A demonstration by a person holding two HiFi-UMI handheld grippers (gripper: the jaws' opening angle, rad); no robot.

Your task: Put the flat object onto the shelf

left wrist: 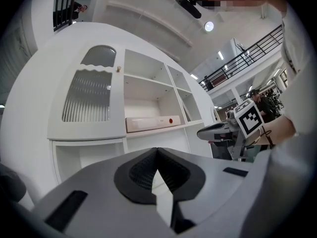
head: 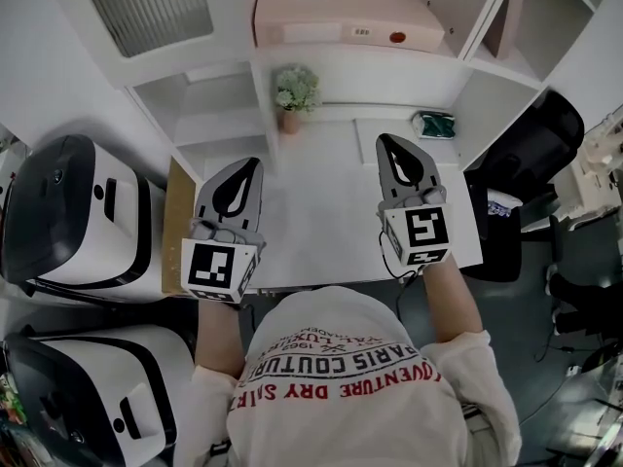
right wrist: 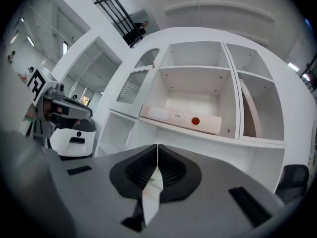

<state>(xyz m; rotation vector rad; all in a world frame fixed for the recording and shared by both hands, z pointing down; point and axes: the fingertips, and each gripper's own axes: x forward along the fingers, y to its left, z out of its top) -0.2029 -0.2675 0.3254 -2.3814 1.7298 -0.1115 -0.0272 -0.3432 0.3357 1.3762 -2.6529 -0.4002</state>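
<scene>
Head view: pink box (head: 346,13) on shelf (head: 326,56)

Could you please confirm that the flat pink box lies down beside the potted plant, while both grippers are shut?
Not quite: the flat pink box lies on the shelf above the potted plant, as the head view shows. The left gripper and right gripper are shut.

Head view: above the person, facing steeply down on the desk (head: 321,222); shelf (head: 389,76) at top, left gripper (head: 245,175) and right gripper (head: 395,156) close below.
Left gripper view: low behind its own jaws, tilted up at the nearby shelf.
Right gripper view: likewise, from further right.
Shared: all three show the shelf's box (head: 346,13); each gripper view catches the other gripper.
</scene>
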